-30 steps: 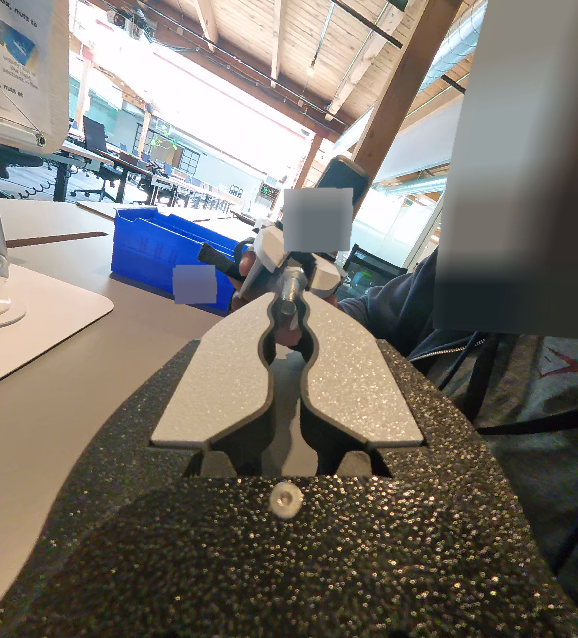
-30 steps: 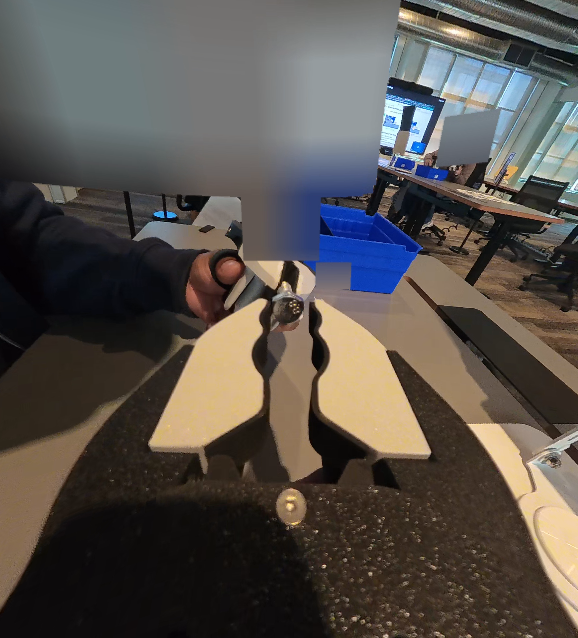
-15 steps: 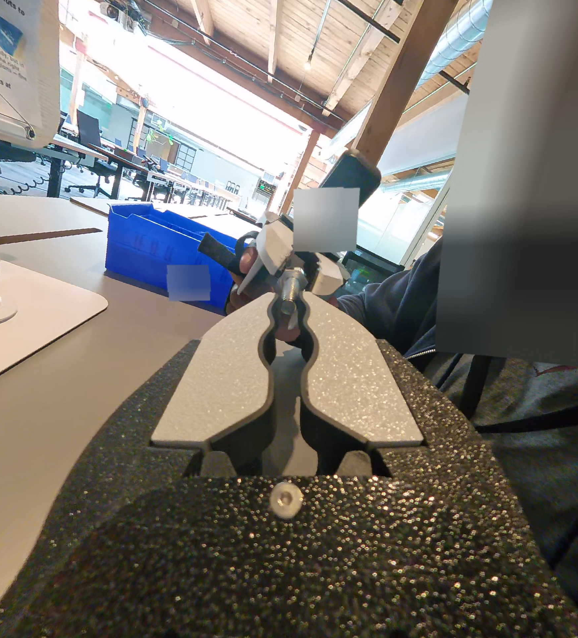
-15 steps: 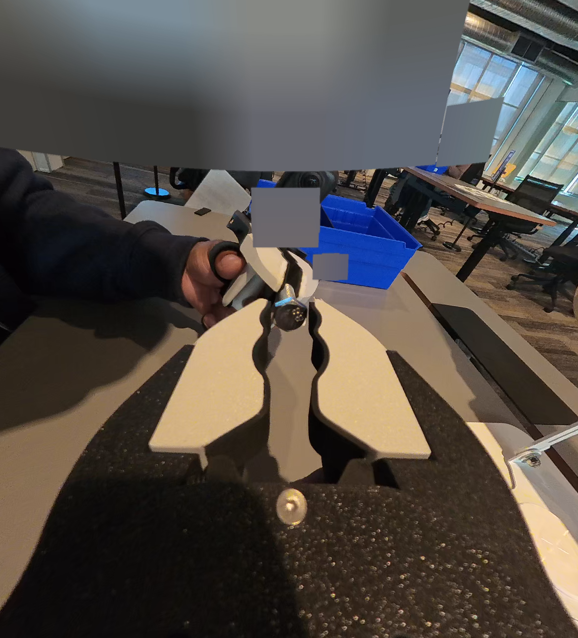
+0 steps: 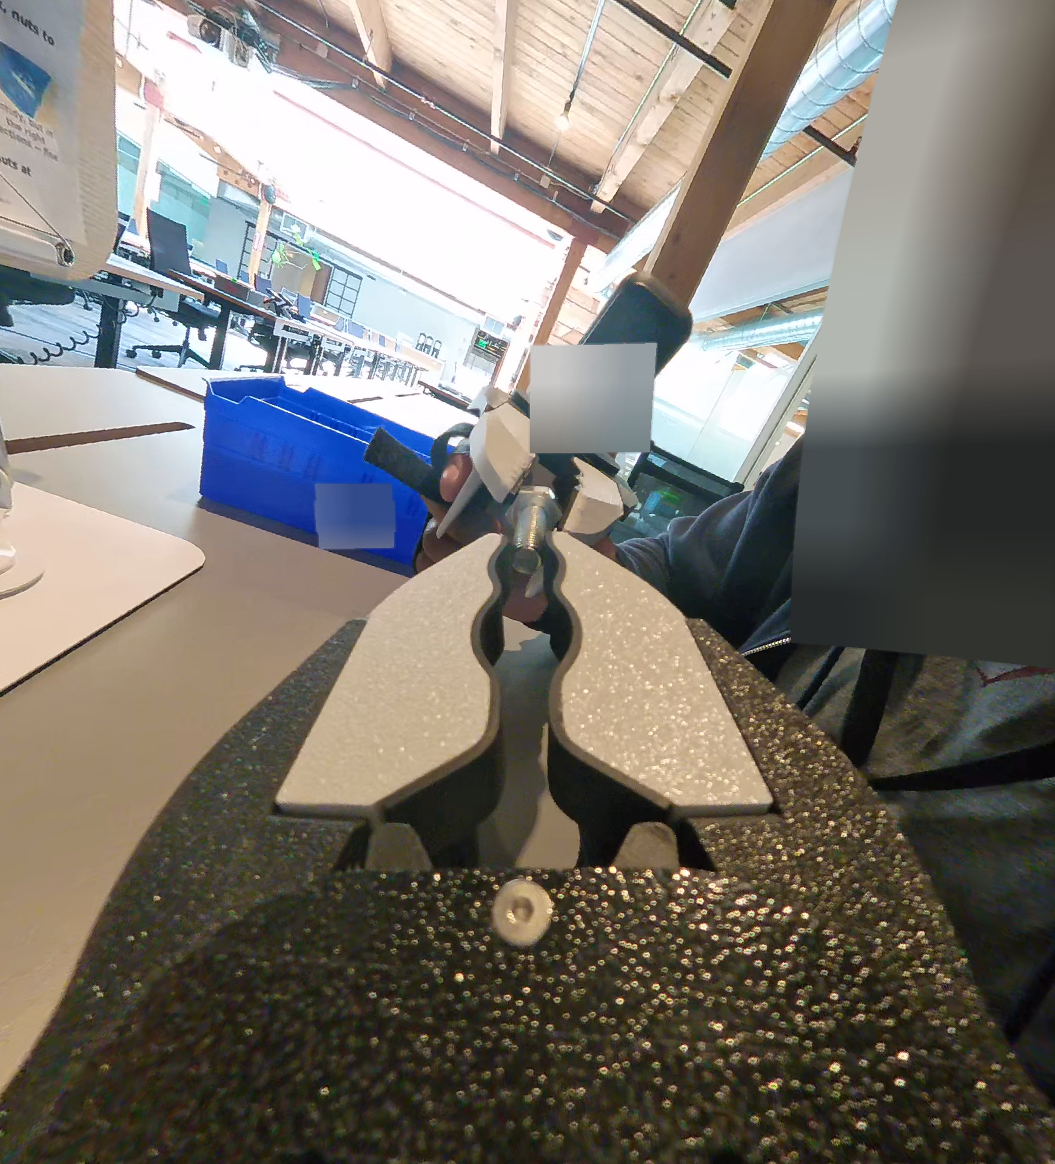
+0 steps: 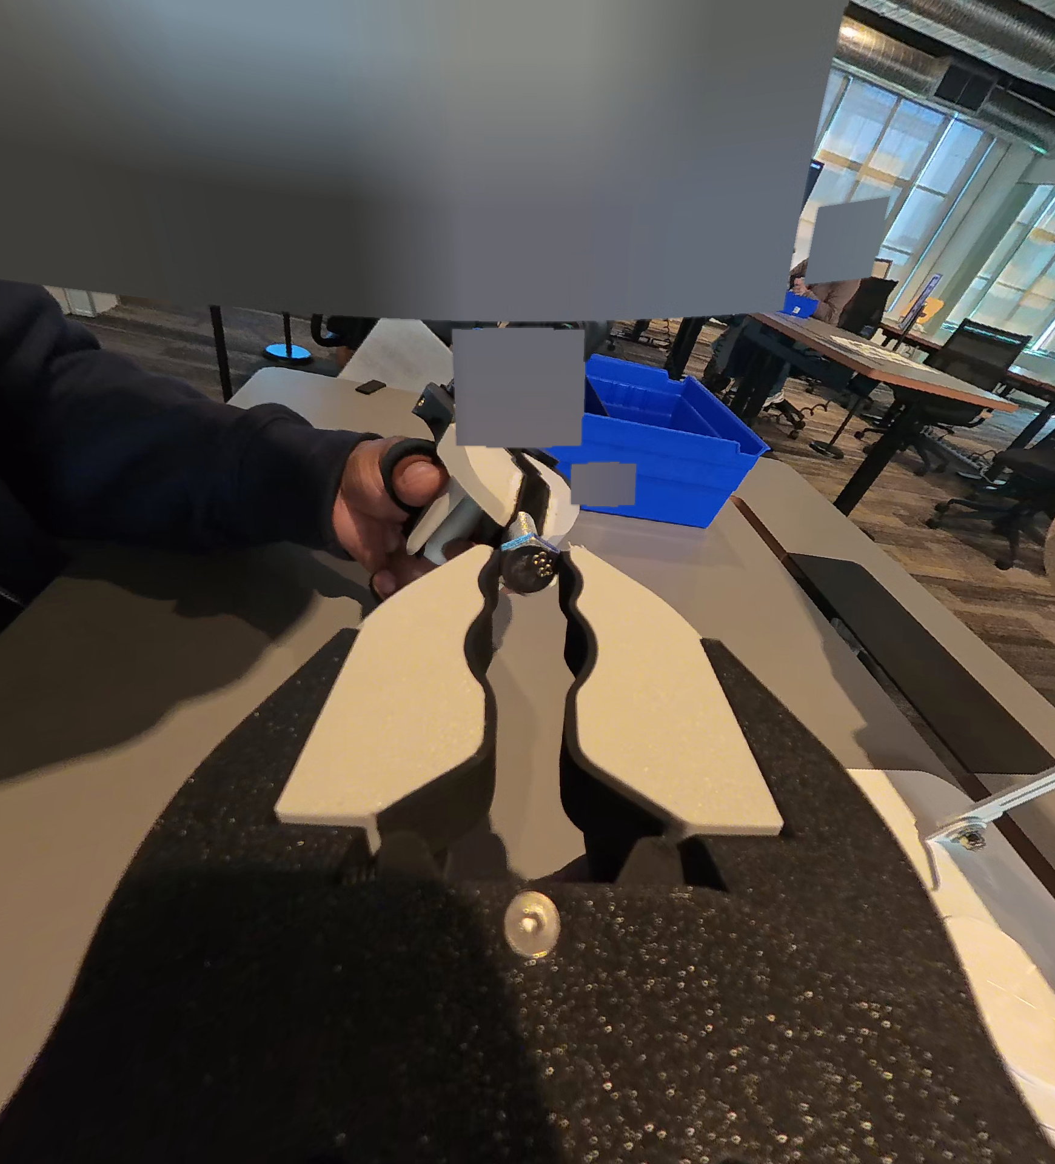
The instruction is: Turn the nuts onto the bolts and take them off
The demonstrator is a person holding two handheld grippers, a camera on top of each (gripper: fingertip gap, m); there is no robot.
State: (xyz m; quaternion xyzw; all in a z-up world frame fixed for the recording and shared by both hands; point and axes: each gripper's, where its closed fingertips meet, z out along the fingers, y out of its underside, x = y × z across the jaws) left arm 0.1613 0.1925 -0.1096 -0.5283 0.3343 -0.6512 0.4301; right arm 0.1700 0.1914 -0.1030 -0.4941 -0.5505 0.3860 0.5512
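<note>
Silver steel, the bolt (image 5: 530,528) spans the two grippers above the table (image 5: 103,724): the left gripper (image 5: 525,557) is closed on its threaded end, the right gripper (image 6: 528,560) closed around its hex head; whether a nut is on it cannot be told

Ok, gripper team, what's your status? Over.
Left gripper shut on bolt, threaded end. Right gripper shut on its head. Nut not seen. Nothing in the way.
</note>
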